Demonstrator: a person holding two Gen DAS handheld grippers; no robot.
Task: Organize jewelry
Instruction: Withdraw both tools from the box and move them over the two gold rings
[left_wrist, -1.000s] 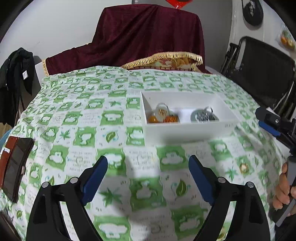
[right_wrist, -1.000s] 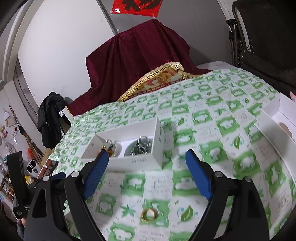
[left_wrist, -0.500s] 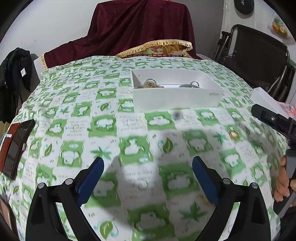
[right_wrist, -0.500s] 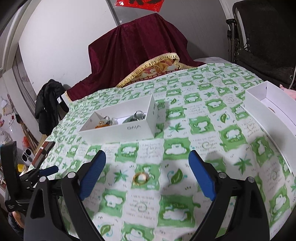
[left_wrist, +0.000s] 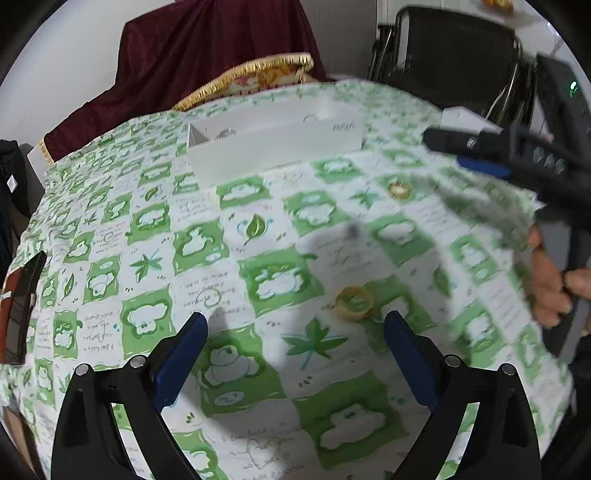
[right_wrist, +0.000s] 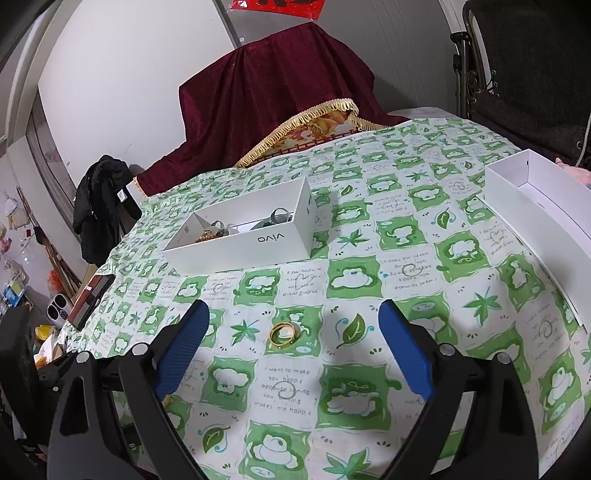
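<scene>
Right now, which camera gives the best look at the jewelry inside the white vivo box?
The right wrist view: it looks down into the white vivo box, showing silver rings and a gold piece sharply. The left wrist view is blurred and sees mostly the box's side wall; only faint ring tops peek over the rim.

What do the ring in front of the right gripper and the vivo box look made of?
Gold ring: shiny yellow metal, likely gold or gold-plated, judging by its bright reflective band. Vivo box: matte white cardboard, going by its thin, crisply folded walls and printed logo.
</scene>
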